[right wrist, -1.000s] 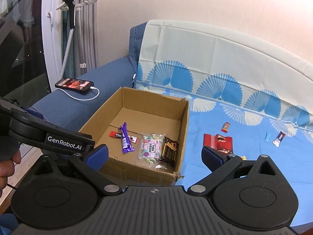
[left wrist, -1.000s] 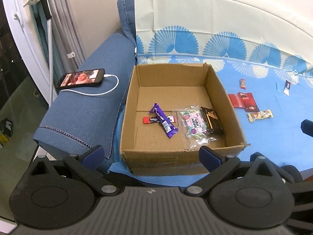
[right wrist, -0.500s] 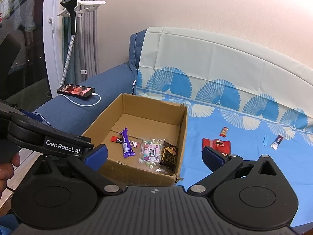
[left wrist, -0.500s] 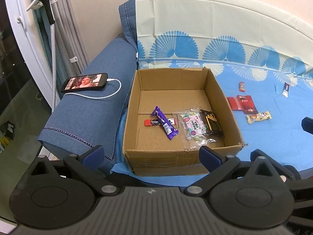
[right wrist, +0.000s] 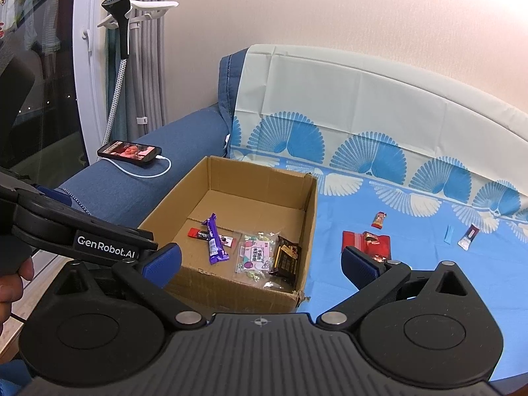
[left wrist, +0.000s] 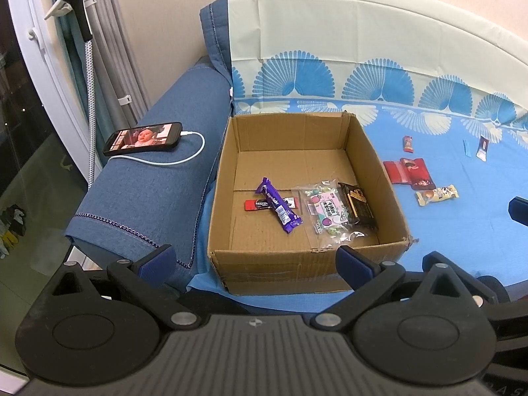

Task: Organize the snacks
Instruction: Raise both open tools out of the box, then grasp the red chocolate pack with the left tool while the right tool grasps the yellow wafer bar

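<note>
An open cardboard box (left wrist: 379, 165) (right wrist: 310, 204) sits on the blue sheet. Inside lie a purple bar (left wrist: 279, 209) (right wrist: 214, 239), a red Nescafe stick (left wrist: 255, 204), a clear candy bag (left wrist: 325, 211) (right wrist: 255, 254) and a dark brown packet (left wrist: 358, 203) (right wrist: 287, 255). On the sheet right of the box lie a red packet (left wrist: 409, 170) (right wrist: 364, 239), a yellow-brown bar (left wrist: 435, 194), a small red candy (left wrist: 408, 143) (right wrist: 379, 220) and small sachets (left wrist: 481, 147) (right wrist: 468, 236). My left gripper (left wrist: 254, 259) and right gripper (right wrist: 260, 262) are both open and empty, held back in front of the box.
A phone (left wrist: 143, 138) (right wrist: 130, 151) with a white charging cable lies on the blue sofa arm (left wrist: 148, 204). A garment steamer (right wrist: 123, 26) stands by the curtain and the window. A hand (right wrist: 13, 283) holds the left gripper at the lower left of the right wrist view.
Both grippers have drawn back and risen from the box, which looks smaller and farther now. The snacks have not moved.
</note>
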The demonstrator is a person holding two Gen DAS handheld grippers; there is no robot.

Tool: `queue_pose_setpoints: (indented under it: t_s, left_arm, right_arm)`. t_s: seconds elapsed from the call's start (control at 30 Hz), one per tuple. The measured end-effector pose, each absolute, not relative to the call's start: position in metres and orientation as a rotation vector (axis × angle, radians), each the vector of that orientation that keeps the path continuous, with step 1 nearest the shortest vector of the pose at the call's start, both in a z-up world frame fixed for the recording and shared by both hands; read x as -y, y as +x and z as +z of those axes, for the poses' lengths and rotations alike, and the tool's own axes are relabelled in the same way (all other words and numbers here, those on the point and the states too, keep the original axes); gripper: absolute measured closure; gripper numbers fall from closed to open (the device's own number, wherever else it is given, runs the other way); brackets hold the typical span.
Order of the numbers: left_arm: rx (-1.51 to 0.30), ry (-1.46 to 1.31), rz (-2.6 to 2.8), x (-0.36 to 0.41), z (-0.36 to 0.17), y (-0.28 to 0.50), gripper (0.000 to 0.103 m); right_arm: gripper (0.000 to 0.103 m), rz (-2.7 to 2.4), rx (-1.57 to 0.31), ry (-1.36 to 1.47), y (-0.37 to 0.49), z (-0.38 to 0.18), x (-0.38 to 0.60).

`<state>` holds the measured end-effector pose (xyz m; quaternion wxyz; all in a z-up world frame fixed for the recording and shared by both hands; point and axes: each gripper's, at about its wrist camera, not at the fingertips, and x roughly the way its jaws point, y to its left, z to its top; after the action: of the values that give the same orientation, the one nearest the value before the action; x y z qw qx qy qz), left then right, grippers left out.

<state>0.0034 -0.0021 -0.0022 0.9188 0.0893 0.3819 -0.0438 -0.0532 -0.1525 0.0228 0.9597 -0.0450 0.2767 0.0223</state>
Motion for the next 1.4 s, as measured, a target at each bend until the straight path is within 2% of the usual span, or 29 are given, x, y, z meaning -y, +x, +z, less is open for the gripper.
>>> queue_pose_setpoints:
  t_s: [0.83,1.4]
  left_arm:
    - [-0.828,0.247,-0.109,0.029,-0.007,0.016,0.000]
    - [-0.904,0.322,-0.245,0.146,-0.011,0.073,0.000]
  right_arm:
    - [0.000,0.023,-0.575,-0.007,-0.049,0.011,0.176]
    - [0.000,-0.248,-0.615,0.168,-0.041,-0.024,0.301]
